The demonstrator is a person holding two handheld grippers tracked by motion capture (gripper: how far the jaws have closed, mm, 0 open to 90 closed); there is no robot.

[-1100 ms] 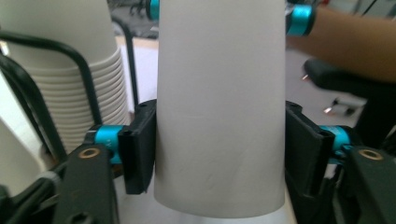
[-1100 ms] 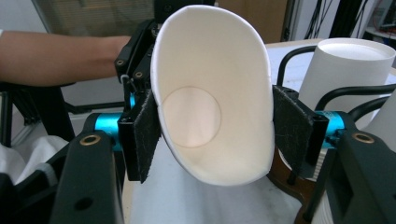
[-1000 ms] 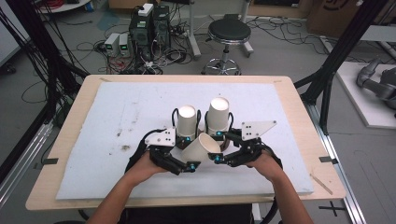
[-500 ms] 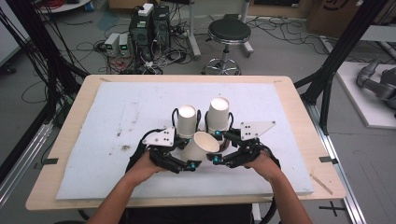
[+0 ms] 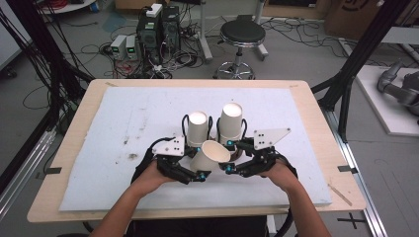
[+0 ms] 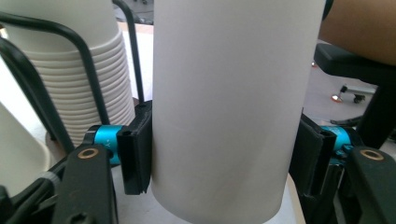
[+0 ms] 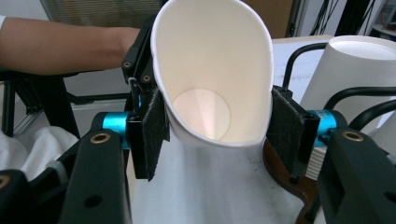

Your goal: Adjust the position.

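A single white paper cup (image 5: 210, 156) lies tilted above the white mat (image 5: 123, 128) on the bench (image 5: 316, 103), near the front edge at centre, mouth facing right. The left gripper (image 5: 200, 174) clamps the cup's body between both jaws. The right gripper (image 5: 226, 167) pinches the rim, squeezing the mouth into an oval. Just beyond, two stacks of paper cups (image 5: 197, 127) stand upright in black wire holders, the right stack (image 5: 230, 122) slightly farther.

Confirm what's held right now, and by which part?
One paper cup, tipped on its side. The left gripper clamps its side wall; the right gripper pinches its open rim, squashing the mouth oval.
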